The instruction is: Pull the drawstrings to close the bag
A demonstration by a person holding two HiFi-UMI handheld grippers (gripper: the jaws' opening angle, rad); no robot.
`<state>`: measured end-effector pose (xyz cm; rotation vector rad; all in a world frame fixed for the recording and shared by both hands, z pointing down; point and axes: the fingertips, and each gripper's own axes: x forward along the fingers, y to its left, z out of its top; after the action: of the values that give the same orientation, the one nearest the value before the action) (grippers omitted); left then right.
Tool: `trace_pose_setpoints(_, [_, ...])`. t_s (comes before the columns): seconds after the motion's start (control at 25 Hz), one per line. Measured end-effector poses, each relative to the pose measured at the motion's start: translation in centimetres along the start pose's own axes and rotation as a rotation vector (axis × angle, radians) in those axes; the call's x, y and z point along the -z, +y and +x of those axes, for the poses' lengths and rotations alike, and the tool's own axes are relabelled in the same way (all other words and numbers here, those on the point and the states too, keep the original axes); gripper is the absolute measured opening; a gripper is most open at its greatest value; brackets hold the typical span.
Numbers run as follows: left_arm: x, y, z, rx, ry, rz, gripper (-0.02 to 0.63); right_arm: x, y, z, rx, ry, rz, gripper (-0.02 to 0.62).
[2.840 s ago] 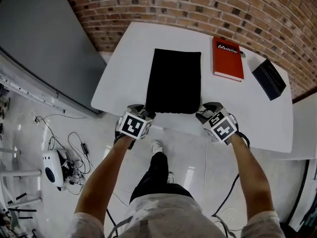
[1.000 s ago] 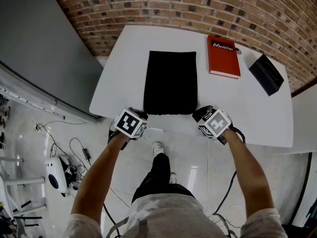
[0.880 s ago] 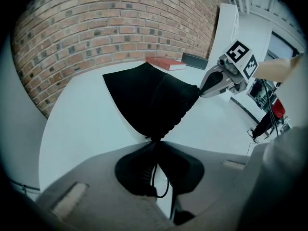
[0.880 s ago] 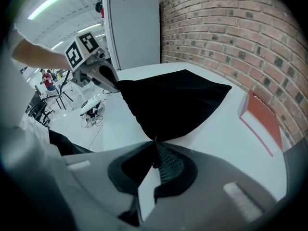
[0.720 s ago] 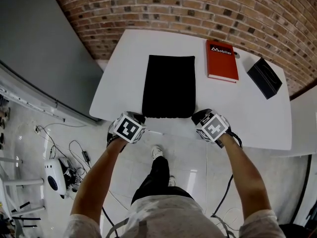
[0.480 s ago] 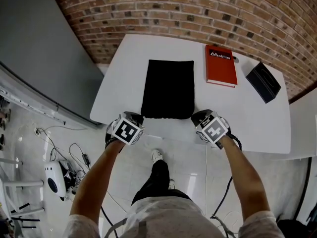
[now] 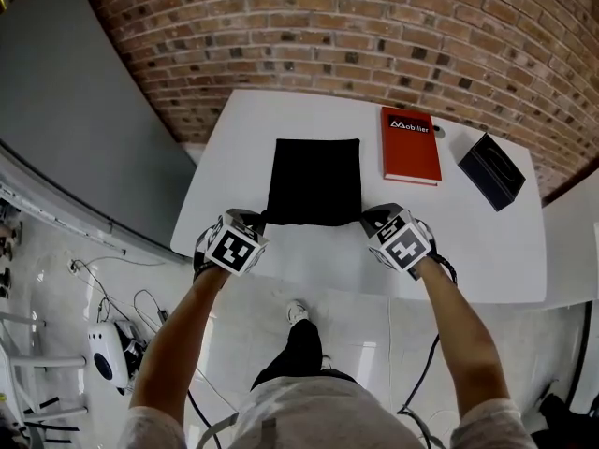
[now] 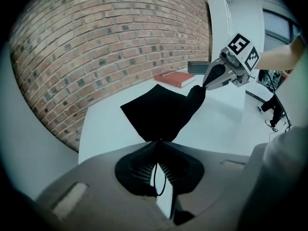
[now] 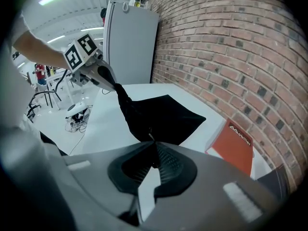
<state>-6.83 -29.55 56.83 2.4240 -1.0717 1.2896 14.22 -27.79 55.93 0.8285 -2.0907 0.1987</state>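
White table [image 7: 468,241] vs brick wall [image 7: 374,26]; grey panel [image 7: 84,129] at left, pale floor [image 7: 47,251] w/ cables [image 7: 117,305]. Red book [image 7: 410,145] & dark box [image 7: 490,170] sit far right. Black bag [image 7: 314,181] lies mid-table, long axis running near edge to wall, mouth end twd the person. Left gripper [image 7: 256,218] is clamped tight on the drawstring [image 8: 155,175] at the near-left corner. Right gripper [image 7: 369,219] is clamped on the near-right corner. Both corners are lifted.

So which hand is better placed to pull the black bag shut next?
Neither clearly. The left hand-held gripper and the right hand-held gripper are each shut on a near corner of the black drawstring bag, placed like mirror images. Closing it probably needs both pulling apart together.
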Motion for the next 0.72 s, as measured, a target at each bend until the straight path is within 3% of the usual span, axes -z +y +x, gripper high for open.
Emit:
trace_pose_setpoints(0.16, [-1.3, 1.2, -0.2, 0.005, 0.009, 0.008, 0.009, -1.3, -1.6, 0.2, 0.021, -0.014, 0.004, 0.008])
trace_pose_setpoints(0.72, [-7.8, 8.2, 1.3, -0.003, -0.080, 0.057, 0.009, -6.2, -7.8, 0.7, 0.115, -0.020, 0.020, 0.008])
